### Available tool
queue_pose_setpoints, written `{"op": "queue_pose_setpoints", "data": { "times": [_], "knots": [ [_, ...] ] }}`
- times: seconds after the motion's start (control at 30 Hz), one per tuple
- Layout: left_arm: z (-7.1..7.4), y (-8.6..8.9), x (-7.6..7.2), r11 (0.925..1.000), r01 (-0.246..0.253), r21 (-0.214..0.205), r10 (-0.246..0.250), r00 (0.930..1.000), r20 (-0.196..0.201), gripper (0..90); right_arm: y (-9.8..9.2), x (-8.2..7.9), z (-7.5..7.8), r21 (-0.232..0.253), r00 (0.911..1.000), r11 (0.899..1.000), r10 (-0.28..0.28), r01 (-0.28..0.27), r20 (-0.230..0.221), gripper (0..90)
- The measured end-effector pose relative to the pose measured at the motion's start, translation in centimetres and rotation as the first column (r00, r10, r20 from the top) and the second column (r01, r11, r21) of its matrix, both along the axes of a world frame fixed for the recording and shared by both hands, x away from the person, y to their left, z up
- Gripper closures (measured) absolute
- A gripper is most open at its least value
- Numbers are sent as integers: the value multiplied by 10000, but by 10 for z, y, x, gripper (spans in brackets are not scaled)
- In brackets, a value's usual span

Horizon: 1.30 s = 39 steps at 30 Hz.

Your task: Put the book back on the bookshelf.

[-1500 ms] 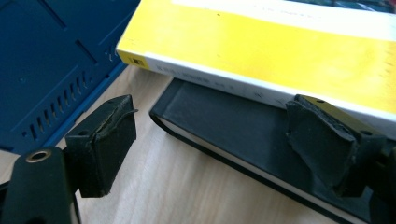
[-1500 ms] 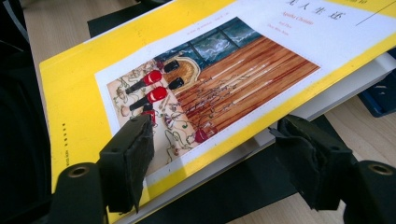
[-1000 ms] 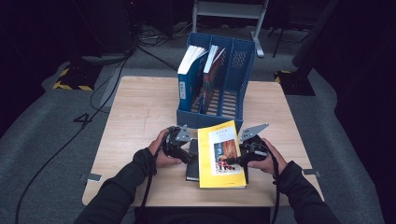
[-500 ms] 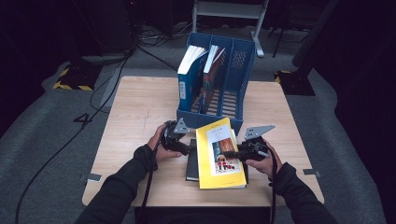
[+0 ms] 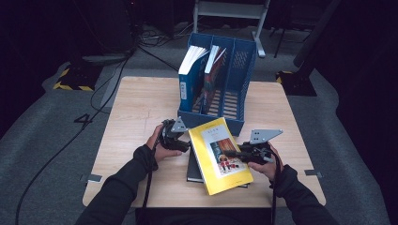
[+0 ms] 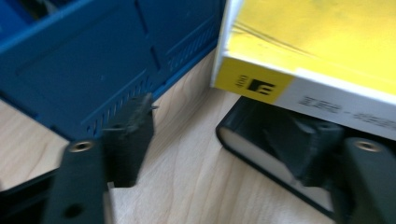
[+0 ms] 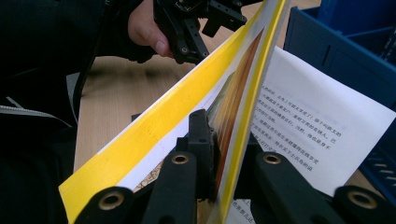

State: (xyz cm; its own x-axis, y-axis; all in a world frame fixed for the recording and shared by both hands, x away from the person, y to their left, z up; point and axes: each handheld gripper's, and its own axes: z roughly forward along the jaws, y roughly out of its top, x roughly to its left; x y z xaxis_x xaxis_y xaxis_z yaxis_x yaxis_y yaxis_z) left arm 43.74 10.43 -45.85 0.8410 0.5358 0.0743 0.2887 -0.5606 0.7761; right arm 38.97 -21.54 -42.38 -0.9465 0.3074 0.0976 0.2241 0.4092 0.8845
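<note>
Yellow book (image 5: 219,154) cover clamped by right gripper (image 5: 231,154); left gripper (image 5: 184,142) jaws apart, just closing, dark book (image 6: 261,154) between.

Person in black long sleeves, black left tongs (image 5: 185,144) and right tongs (image 5: 230,153) with brass-ringed screw holes, grey three-cornered top plates, black cables trailing from each

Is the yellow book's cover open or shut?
Open: the right gripper pinches the cover of the yellow book, lifted off a printed page.

Glossy yellow paper cover on the book (image 5: 220,154); matt pale wood table (image 5: 136,108); blue plastic file rack (image 5: 239,84).
</note>
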Motion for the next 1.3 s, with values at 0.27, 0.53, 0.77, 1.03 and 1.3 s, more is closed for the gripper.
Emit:
{"op": "queue_pose_setpoints", "data": {
  "times": [0.27,0.53,0.77,1.03,1.3],
  "knots": [
    [18,0,-4,9903,743,-1174,-727,9972,180,655,-7,0,5,367,9998,9992,-137,131,156,810],
    [45,-8,-7,9804,1368,-1420,-1285,9895,663,794,-13,-3,13,459,9986,9989,-85,61,516,759],
    [63,-14,-7,9721,1773,-1534,-1648,9822,906,871,-11,-8,18,401,9937,9988,-306,264,1079,777],
    [90,-19,-14,9588,2280,-1696,-2061,9689,1372,884,-10,-15,24,453,9787,9973,-662,585,1943,839],
    [102,-24,-30,9464,2674,-1810,-2338,9541,1871,859,-10,-27,26,519,9621,9958,-861,752,2586,862]
  ]
}}
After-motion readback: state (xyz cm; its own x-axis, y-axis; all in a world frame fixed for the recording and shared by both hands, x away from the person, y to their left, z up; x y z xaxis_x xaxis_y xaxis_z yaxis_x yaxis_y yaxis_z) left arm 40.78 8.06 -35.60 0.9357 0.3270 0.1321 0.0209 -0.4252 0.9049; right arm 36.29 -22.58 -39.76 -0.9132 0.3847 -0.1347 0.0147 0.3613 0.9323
